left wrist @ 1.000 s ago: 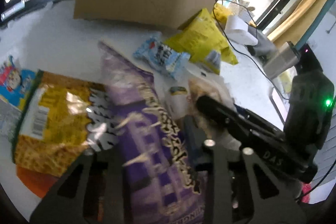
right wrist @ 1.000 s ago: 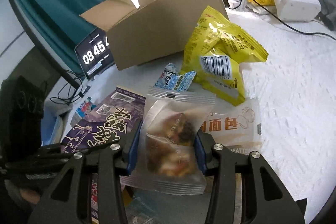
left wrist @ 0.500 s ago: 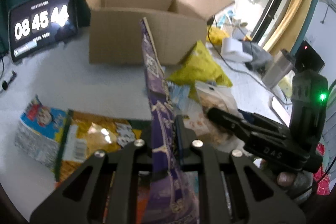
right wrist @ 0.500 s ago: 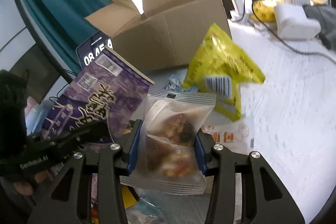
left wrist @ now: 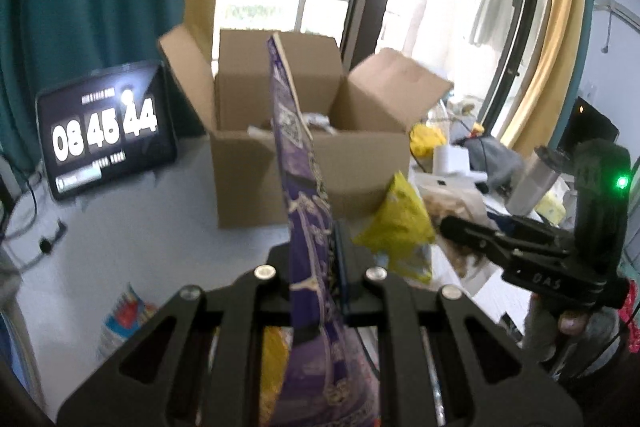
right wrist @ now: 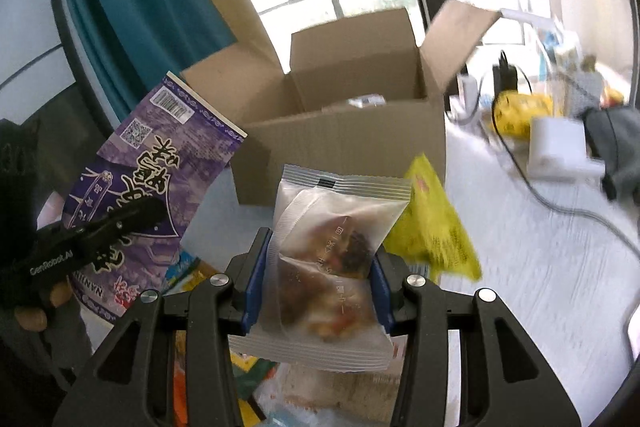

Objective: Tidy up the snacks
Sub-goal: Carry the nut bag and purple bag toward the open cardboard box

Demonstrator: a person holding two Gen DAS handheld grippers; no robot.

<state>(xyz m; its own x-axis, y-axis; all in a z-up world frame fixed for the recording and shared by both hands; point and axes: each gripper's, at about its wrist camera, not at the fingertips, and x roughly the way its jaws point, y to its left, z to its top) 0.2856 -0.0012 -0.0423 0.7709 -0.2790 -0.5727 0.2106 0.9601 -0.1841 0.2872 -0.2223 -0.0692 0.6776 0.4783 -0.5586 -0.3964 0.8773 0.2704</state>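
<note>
- Left wrist view: the left hand-held gripper (left wrist: 316,259) is clenched on the purple snack bag (left wrist: 308,211), held edge-on above the bench (left wrist: 140,227), in line with the open cardboard box (left wrist: 312,171). The thin pinch could let the tall bag swing and catch the box rim.
- Right wrist view: the right hand-held gripper (right wrist: 318,291) grasps a clear pastry packet (right wrist: 332,259) before the same box (right wrist: 344,147). With both loads heading in together, they may collide at the opening.
</note>
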